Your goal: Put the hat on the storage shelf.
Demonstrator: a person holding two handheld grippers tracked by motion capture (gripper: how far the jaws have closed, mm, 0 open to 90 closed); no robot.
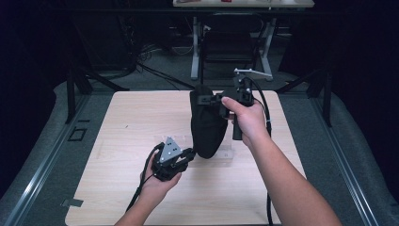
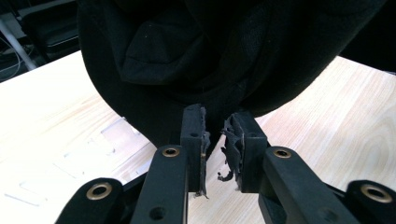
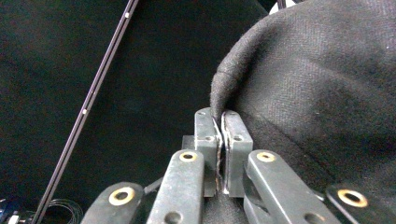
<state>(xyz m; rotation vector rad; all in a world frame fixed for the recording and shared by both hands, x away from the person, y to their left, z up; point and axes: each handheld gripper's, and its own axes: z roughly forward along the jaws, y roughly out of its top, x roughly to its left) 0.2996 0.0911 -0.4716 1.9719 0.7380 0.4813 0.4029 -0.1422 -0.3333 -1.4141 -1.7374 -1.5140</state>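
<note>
A black cloth cap or pouch hangs over the middle of the wooden table, its bottom near the tabletop. My right gripper holds it up from the top right. In the right gripper view the jaws are shut on the hem of the black cloth. My left gripper sits low at the cloth's lower left. In the left gripper view its jaws stand a narrow gap apart, with the lowest fold of the cloth reaching between the tips and table showing through below.
Clear flat plastic pieces lie on the table beneath and left of the cloth. A dark chair and a desk's legs stand beyond the far edge. A tape patch marks the near left corner.
</note>
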